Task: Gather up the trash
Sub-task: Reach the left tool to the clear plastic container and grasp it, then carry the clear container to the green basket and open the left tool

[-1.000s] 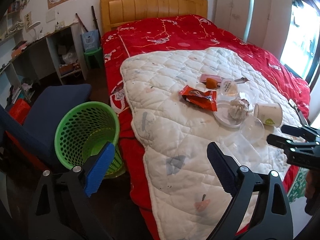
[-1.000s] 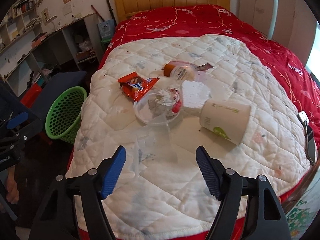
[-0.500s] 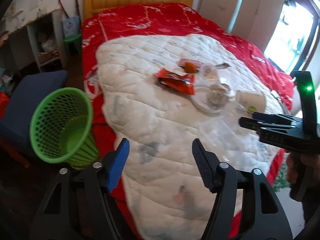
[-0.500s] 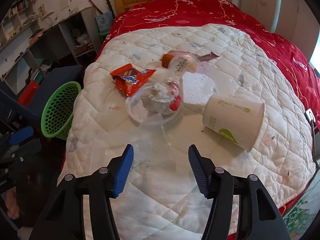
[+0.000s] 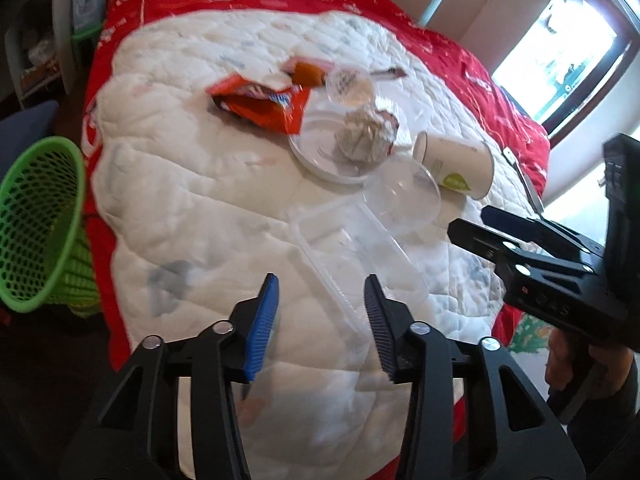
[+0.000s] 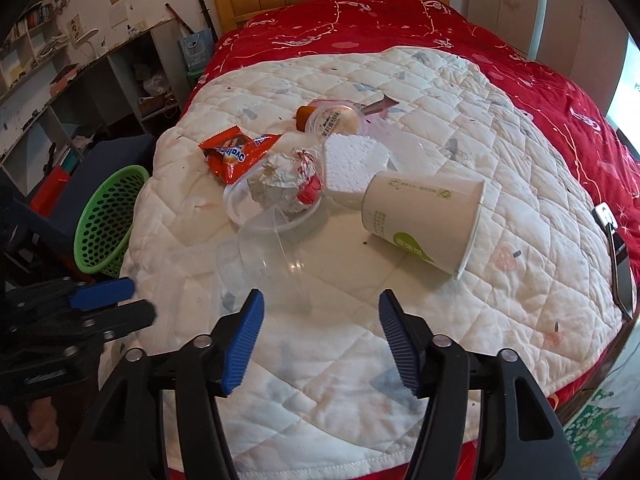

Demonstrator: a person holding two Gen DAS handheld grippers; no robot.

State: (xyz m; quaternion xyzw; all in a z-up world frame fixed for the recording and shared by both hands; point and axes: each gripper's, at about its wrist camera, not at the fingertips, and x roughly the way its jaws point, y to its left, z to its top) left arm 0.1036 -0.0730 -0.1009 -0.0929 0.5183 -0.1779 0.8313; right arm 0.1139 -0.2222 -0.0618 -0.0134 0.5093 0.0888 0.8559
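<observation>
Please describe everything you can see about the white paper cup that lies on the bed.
The paper cup is white, with small grey print along its side and a green leaf-shaped mark near its rim. It lies on its side on the white quilt, its closed base towards the white foam piece, which it seems to touch, and its open mouth towards the foot of the bed. From here it looks undented; its inside is not visible. Neither gripper touches it.

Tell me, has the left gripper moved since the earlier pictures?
Yes. In its own view the left gripper has come in over the white quilt, toward the clear plastic tray; the green basket slid left. Its jaws have been closing, gripping nothing yet.
</observation>
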